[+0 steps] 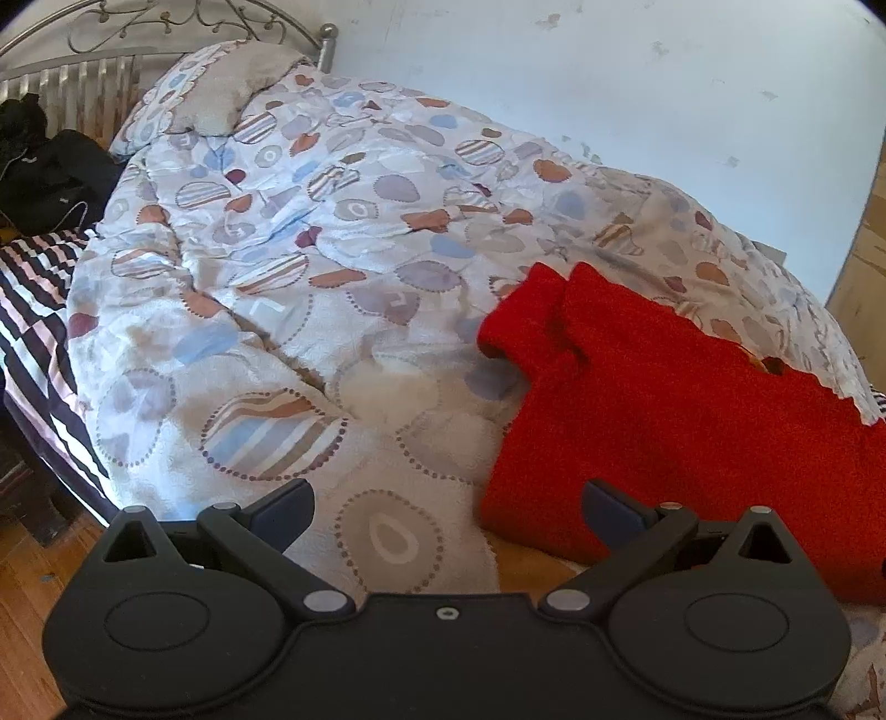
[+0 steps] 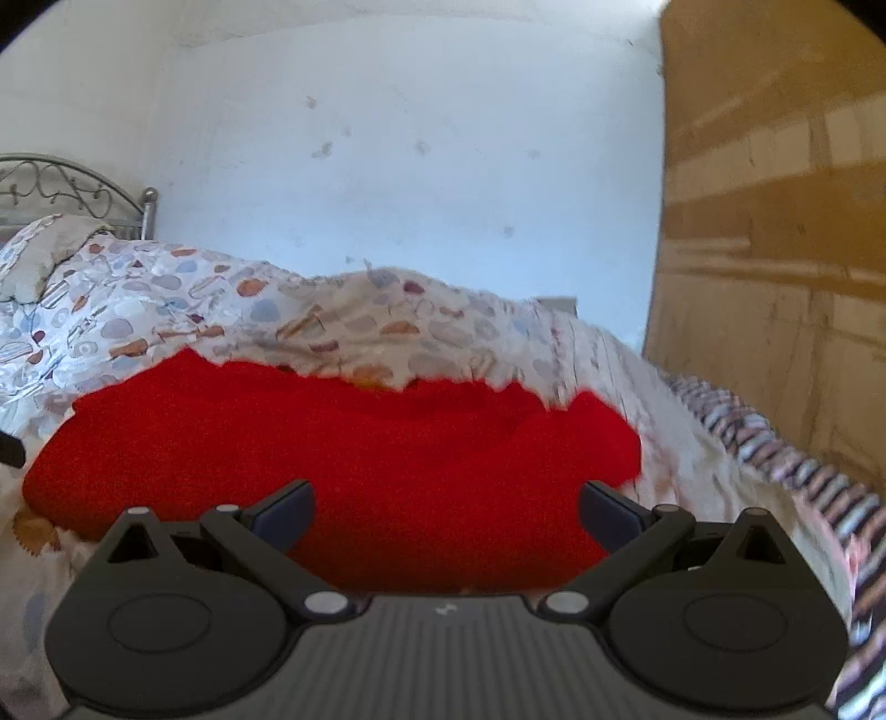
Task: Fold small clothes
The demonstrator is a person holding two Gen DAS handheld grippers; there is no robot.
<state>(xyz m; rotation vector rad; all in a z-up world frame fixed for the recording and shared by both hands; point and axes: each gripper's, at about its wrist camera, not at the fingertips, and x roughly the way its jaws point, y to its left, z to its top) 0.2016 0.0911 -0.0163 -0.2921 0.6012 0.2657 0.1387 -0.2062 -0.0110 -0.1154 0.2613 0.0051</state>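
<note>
Two sets of fingers are mine here, and both stand spread wide with nothing between them. My left gripper (image 1: 446,507) hangs over the patterned quilt (image 1: 288,266), and the red sweater (image 1: 664,421) lies at about 2 o'clock from it, its near edge just beside my right-hand finger; whether the finger touches the wool I cannot tell. A folded sleeve juts up at the sweater's far left corner, toward 12 o'clock.

My right gripper (image 2: 446,507) points straight at the red sweater (image 2: 343,454), which fills the space ahead from 10 to 2 o'clock, both fingers (image 2: 285,512) low over its near edge. The scalloped hem of the quilt (image 2: 232,310) laps over the sweater's far edge at 12 o'clock.

Around the bed: a metal headboard (image 1: 166,33) at 11 o'clock in the left view, with a pillow (image 1: 232,88) under it and black clothing (image 1: 50,166) piled at 10 o'clock on a striped sheet (image 1: 33,310). A wooden wardrobe (image 2: 775,249) rises at 2 o'clock in the right view, against the white wall (image 2: 415,166).
</note>
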